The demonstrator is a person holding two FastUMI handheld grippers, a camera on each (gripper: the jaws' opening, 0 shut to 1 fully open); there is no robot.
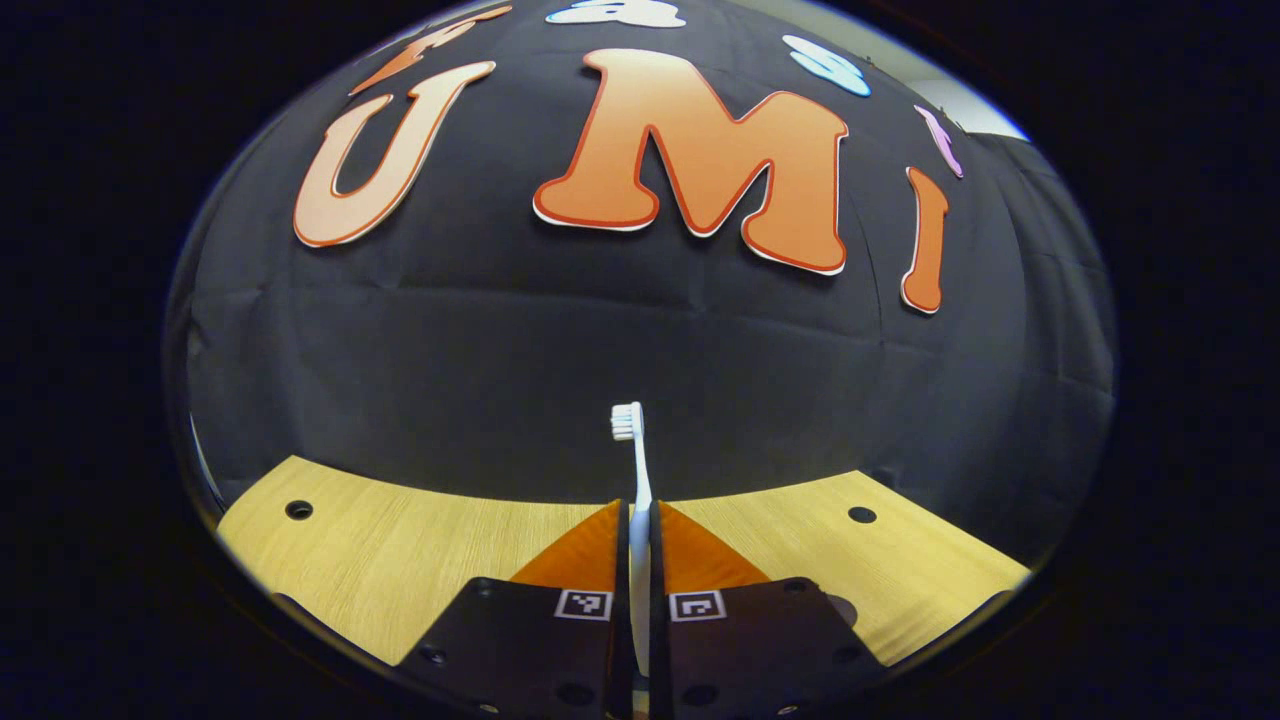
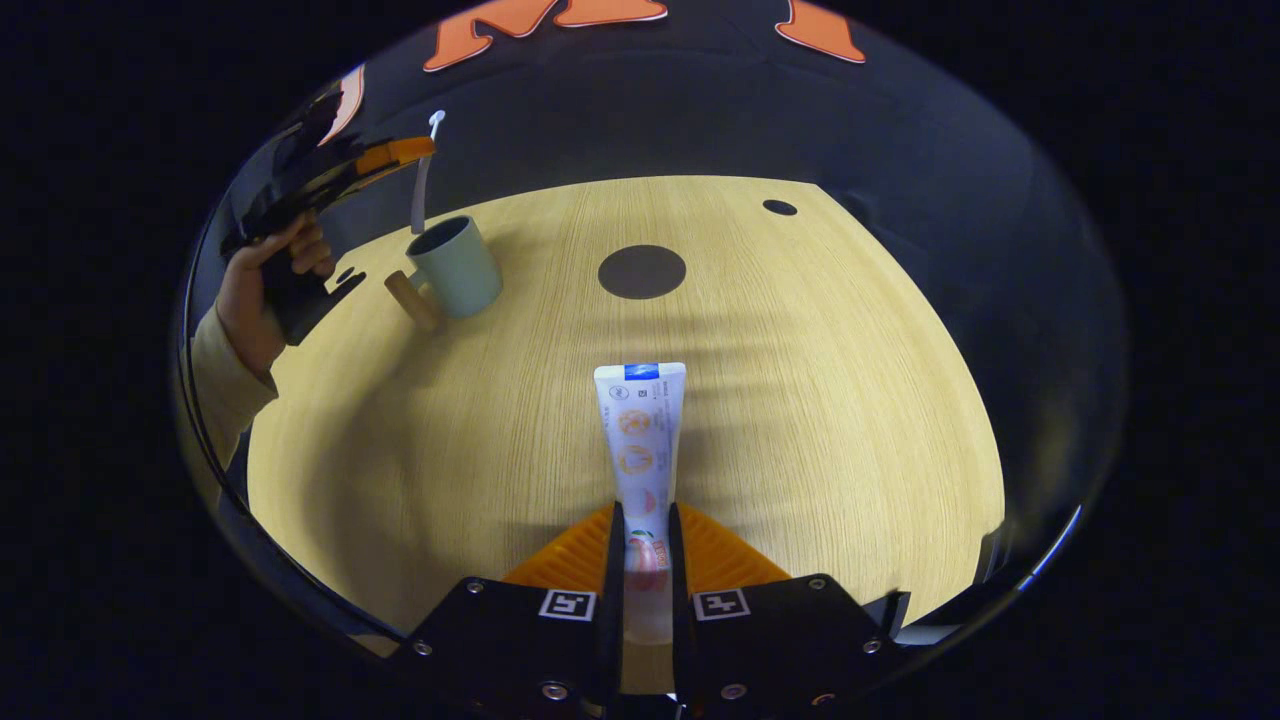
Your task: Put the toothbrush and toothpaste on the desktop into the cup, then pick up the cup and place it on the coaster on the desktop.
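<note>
Overhead, toothbrush [image 2: 424, 180] above cup [image 2: 456, 266].

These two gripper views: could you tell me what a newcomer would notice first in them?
Probably the toothbrush, standing upright between the left gripper fingers with its bristles up against the dark wall. Next, the toothpaste, a tube clamped in the right gripper and pointing out over the wooden desktop. Farther back, the cup sits at the left and the round dark coaster near the middle.
</note>
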